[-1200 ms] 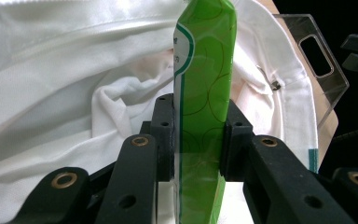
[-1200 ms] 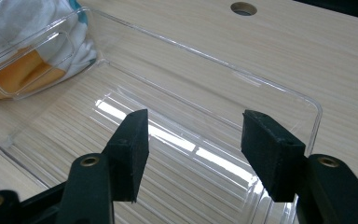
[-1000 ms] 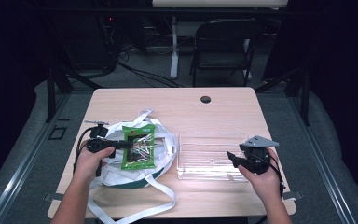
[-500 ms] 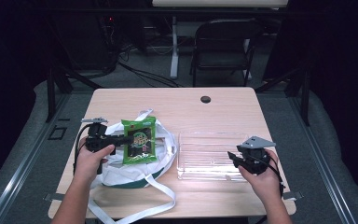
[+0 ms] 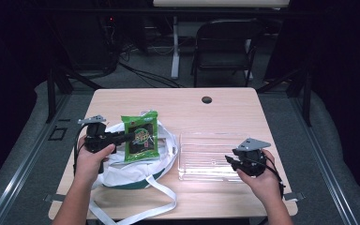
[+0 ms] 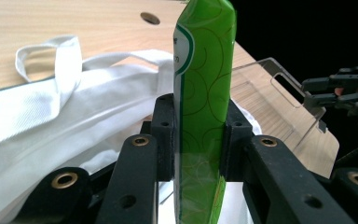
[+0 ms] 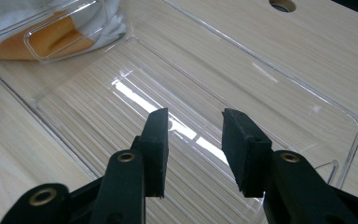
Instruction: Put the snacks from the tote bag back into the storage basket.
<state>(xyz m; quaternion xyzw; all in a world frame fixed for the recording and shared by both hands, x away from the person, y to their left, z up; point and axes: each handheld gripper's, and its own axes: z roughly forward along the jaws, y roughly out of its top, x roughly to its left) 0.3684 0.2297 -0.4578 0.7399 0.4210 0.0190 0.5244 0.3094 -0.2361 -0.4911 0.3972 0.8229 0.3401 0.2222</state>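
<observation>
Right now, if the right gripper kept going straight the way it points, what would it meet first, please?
Probably the ribbed floor of the clear tray: the right gripper angles down over it with nothing between its jaws, though depth is hard to judge.

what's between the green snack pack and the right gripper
In the high view, the clear tray lies between the green snack pack, held in the left gripper, and the right gripper.

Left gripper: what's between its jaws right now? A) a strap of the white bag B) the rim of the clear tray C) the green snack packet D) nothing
C: in the left gripper view the pads press both sides of the green snack packet, held above the white bag.
</observation>
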